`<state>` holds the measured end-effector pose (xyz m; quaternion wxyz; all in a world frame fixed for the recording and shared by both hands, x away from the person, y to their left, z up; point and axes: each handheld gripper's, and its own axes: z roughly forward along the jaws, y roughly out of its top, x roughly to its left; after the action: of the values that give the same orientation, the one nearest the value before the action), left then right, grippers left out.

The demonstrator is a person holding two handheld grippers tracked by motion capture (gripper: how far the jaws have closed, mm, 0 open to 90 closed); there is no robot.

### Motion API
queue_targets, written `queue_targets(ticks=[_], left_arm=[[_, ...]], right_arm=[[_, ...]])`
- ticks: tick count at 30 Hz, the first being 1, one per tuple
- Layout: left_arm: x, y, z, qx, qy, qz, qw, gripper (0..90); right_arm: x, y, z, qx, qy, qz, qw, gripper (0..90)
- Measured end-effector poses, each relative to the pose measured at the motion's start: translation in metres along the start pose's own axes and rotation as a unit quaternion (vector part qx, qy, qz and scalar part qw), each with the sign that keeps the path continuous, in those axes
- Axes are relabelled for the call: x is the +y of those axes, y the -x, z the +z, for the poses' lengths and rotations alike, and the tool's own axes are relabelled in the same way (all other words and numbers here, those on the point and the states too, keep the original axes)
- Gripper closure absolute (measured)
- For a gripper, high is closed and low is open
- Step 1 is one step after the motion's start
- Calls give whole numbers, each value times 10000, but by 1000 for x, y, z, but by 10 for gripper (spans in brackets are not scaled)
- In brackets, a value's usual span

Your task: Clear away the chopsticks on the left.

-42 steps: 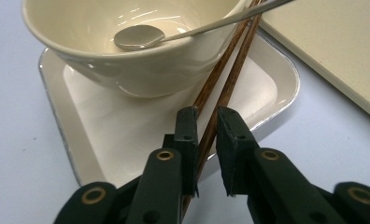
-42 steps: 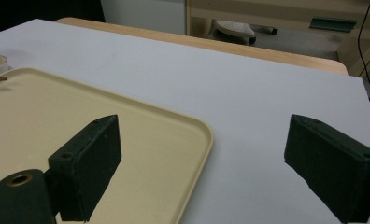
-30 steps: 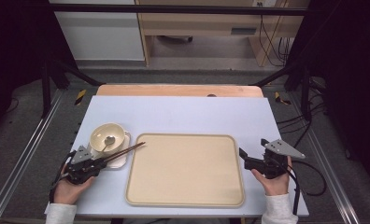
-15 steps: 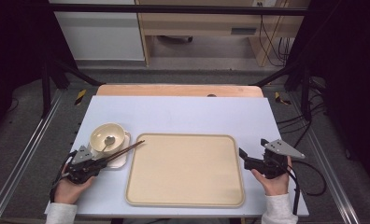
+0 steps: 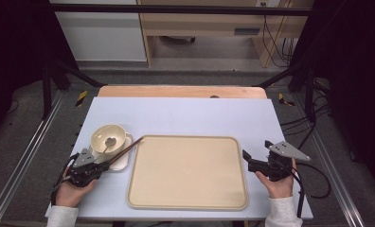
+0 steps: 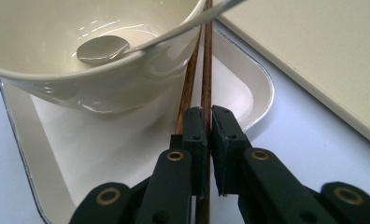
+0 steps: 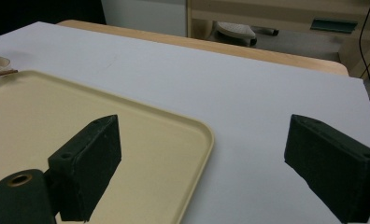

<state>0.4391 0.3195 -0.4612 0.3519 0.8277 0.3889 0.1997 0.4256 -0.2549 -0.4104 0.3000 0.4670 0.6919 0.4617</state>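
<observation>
The desk [image 5: 185, 111] is carrying a big beige tray [image 5: 188, 172] in the middle, sitting empty. Just left of it a small white square plate [image 6: 239, 81] is holding a cream bowl [image 5: 108, 136] with a metal spoon [image 6: 103, 48] resting inside, its handle sticking out over the rim.

The chopsticks [image 6: 205, 70] are lying across that plate beside the bowl, tips pointing toward the tray's near-left corner. The left tongs [image 6: 209, 126] have just been closing and are now pinching one chopstick at its near end; the second stick is lying just outside the left jaw, so I'm guessing only one is getting caught properly. The right tongs [image 5: 259, 161] are hanging wide open past the tray's right edge, holding nothing.

So it's looking like the grab step of moving the chopsticks, probably onto the tray. Next is lifting cleanly. The bowl wall and the overhanging spoon handle are crowding the sticks, so tipping up carelessly is risking a knock.
</observation>
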Motion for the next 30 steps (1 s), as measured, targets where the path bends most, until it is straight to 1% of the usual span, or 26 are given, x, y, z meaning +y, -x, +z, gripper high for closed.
queue_targets(ticks=[8,12,17,23,30], left_arm=[[-1,2,-2,-5,48,1,10000,850],[-1,4,-3,-74,87,15,9999,851],[1,7,-6,-95,165,36,9998,851],[3,14,-10,-107,260,38,9996,851],[8,26,-15,-56,385,57,9992,851]], right_arm=[[0,1,-1,1,14,16,10000,112],[0,1,-1,-2,11,22,10000,113],[1,1,-2,-4,15,39,10000,113],[1,1,-3,-7,45,46,10000,112],[1,2,-3,-29,63,39,10000,105]])
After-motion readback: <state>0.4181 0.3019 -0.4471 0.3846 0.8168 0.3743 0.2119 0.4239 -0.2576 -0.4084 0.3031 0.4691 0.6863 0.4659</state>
